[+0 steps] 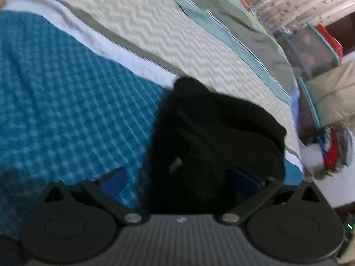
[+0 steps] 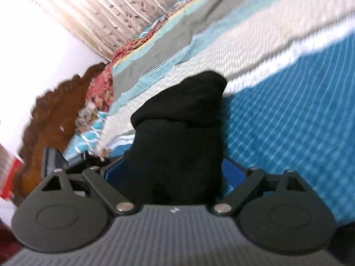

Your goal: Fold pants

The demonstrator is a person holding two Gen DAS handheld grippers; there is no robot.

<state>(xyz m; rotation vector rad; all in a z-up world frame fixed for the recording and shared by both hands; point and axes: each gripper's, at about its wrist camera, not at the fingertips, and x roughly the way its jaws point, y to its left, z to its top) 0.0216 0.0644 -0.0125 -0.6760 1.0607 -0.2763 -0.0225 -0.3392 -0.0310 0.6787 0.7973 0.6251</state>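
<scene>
A bundle of black fabric pants [image 1: 213, 137] is seen bunched between the blue-padded fingers of the left gripper [image 1: 179, 179], whose fingers stand wide apart around it; whether cloth is actually pinched cannot be told. In the right wrist view the same black pants [image 2: 177, 137] fill the gap of the right gripper [image 2: 175, 173], flanked by both pads, grip likewise unclear. The pants are held over a bed covered by a teal checked and cream striped bedspread [image 1: 66, 110], blurred.

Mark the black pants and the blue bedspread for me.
black pants [image 2: 179, 133], right wrist view, middle of the bunched fabric.
blue bedspread [image 1: 66, 102], left wrist view, bare checked area left of the pants.
</scene>
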